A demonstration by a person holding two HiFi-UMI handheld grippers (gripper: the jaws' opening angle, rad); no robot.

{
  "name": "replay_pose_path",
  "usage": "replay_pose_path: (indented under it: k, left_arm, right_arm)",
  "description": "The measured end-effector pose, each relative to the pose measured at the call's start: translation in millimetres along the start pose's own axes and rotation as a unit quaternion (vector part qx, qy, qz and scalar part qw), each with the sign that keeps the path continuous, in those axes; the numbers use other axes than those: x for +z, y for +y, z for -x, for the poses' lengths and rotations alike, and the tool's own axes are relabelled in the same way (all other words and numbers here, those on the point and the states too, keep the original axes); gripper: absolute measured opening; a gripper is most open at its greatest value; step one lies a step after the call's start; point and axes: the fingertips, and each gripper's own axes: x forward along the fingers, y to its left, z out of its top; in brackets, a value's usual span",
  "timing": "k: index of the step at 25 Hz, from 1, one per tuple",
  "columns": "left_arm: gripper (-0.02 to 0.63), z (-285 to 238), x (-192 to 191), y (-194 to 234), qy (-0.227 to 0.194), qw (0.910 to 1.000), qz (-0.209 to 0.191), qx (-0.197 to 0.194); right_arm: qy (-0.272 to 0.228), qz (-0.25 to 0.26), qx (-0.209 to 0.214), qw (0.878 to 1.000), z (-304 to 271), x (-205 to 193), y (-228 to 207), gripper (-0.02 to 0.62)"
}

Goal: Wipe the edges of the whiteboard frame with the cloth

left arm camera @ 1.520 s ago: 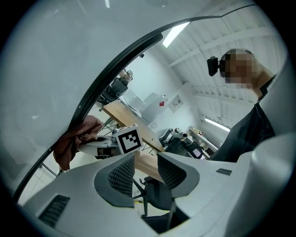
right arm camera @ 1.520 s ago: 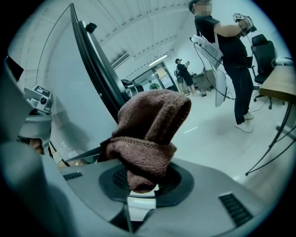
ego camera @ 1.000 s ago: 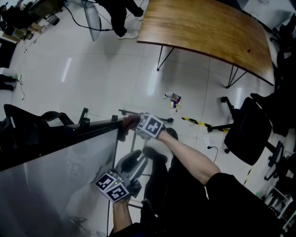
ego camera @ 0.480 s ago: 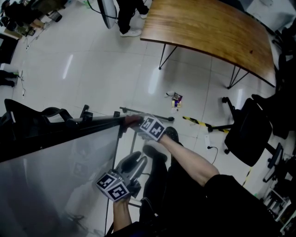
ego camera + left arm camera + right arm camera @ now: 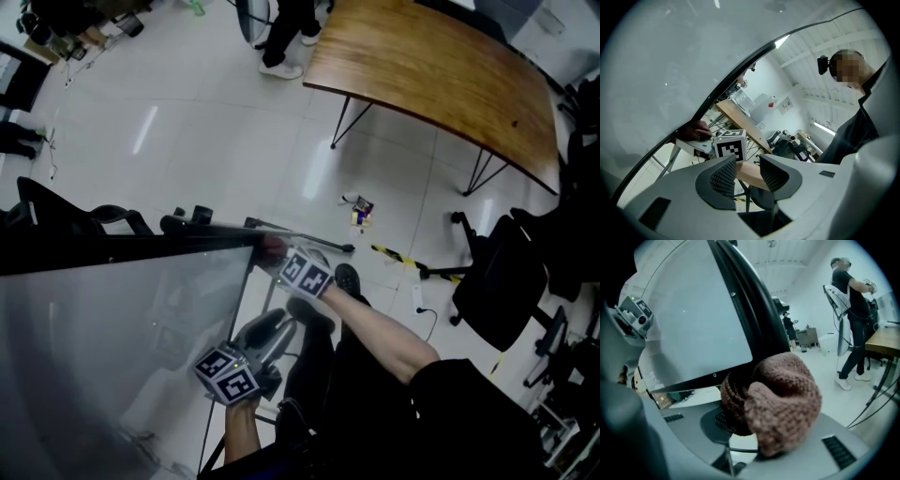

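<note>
Clearly the right gripper [image 5: 751, 423] is clamped on the cloth [image 5: 787, 394], a brown knitted wad that bulges over and past its jaws. The wad sits against the dark frame [image 5: 751, 301], at the upper corner of the whiteboard [image 5: 112, 337] nearest the person; how hard it presses I cannot tell. From that corner the frame's top edge runs away to the left in the head view, its long axis roughly level across the picture, while the side edge drops down the picture. So the cloth lies at the very end of the top edge, and a wipe along it would, I judge, mean drawing the right gripper leftwards along that axis. The left gripper [image 5: 747, 174] hangs lower, just beside the side edge, its jaws partly apart with nothing held between them. It is farther from the cloth and the corner than the right, which does the work
</note>
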Motion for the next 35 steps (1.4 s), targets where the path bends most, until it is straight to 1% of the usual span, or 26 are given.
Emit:
replay_pose_path:
  k: [2,6,17,23,28,32,35]
  left_arm:
    - [0.153,2.4,-2.3,0.8,-0.001,1.0,0.001,-0.002]
    - [0.153,4.5,-2.8,3.6,-0.003,1.0,0.002,-0.005]
    - [0.153,28.8,-12.6,4.4,-0.019,0.9997,0.009,0.01]
    - [0.153,40.5,-19.2,3.8,-0.027,0.9993,0.019,0.015]
    - [0.153,44.8,-18.2,9.9,-0.034,0.999,0.023,0.017]
    - [0.152,52.8,-19.6,7.6,-0.044,0.9985,0.029,0.016]
    - [0.153,56.6,-17.7,3.7,-0.059,0.9975,0.038,0.009]
  right_arm:
    - [0.01,0.014,0.006,1.0,-0.5,-1.4,6.2,0.089]
    - [0.02,0.026,0.023,0.999,-2.7,-2.1,18.0,0.088]
    - [0.032,0.032,0.073,0.996,-5.9,-5.5,67.6,0.087]
    - [0.039,0.009,0.106,0.994,-8.2,-10.9,91.8,0.087]
    - [0.037,-0.021,0.129,0.991,-14.1,-11.5,96.4,0.087]
    - [0.036,-0.047,0.155,0.986,-17.4,-16.1,112.0,0.087]
    - [0.037,-0.083,0.178,0.98,-16.7,-19.5,120.6,0.087]
